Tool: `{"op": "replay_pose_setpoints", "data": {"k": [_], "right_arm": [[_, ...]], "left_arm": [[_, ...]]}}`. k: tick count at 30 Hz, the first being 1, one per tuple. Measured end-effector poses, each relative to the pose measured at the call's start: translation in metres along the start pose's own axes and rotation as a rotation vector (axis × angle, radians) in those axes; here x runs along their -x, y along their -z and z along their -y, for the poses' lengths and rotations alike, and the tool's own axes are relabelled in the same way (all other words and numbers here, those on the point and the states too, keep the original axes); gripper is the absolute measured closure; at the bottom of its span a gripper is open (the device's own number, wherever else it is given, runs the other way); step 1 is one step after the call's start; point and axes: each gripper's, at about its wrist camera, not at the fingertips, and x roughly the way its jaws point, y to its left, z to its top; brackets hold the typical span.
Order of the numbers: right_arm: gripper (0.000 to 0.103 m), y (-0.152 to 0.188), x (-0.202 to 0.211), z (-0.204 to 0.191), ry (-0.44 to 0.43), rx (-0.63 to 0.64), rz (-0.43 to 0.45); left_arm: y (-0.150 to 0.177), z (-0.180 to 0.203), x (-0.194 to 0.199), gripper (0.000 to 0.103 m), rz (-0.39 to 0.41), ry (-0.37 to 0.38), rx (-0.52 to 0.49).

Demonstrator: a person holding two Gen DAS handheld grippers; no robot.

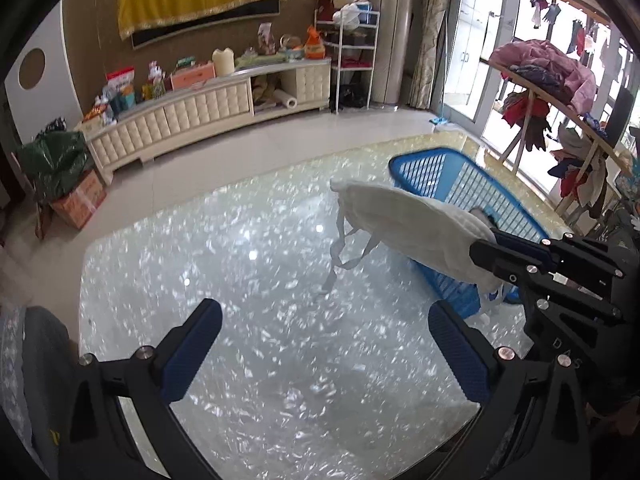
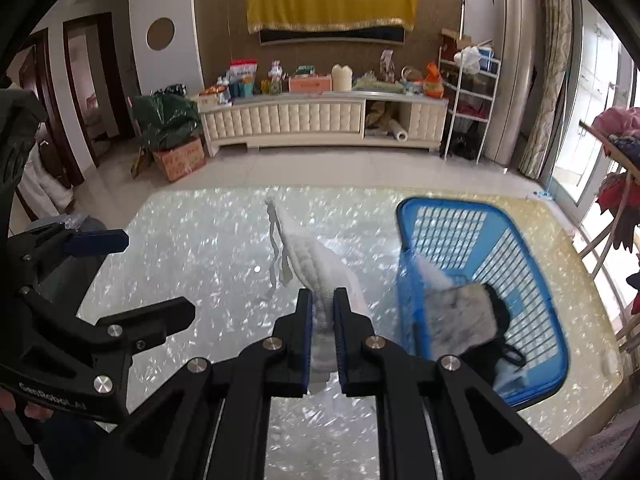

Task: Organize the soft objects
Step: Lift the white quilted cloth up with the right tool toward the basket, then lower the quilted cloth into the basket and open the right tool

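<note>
My right gripper (image 2: 323, 300) is shut on a white face mask (image 2: 316, 264) and holds it above the shiny table, its ear loops (image 2: 280, 256) hanging down. In the left wrist view the mask (image 1: 408, 224) sticks out from the right gripper (image 1: 486, 246), just left of the blue basket (image 1: 460, 184). My left gripper (image 1: 324, 320) is open and empty over the table (image 1: 240, 280). The blue basket (image 2: 532, 248) stands on the right and holds a grey furry item (image 2: 460, 312) and a white piece (image 2: 432, 272).
A cream TV cabinet (image 2: 320, 120) with clutter lines the far wall. A cardboard box with a green bag (image 2: 176, 148) sits on the floor at left. A clothes rack (image 1: 560, 100) stands right of the table.
</note>
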Motion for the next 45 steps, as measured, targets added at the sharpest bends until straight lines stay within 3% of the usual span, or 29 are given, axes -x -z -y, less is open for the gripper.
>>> {"op": "replay_pose_setpoints", "data": {"k": [8, 26, 45], "right_arm": [[0.094, -0.011, 0.014, 0.018, 0.034, 0.001, 0.091], [0.094, -0.008, 0.015, 0.078, 0.154, -0.051, 0.158], [0.094, 0.018, -0.047, 0.119, 0.205, -0.106, 0.021]], "left_arm": [[-0.028, 0.019, 0.012, 0.001, 0.063, 0.02, 0.009], [-0.083, 0.086, -0.016, 0.001, 0.102, 0.08, -0.064], [-0.091, 0.12, -0.111, 0.001, -0.036, 0.117, -0.093]]}}
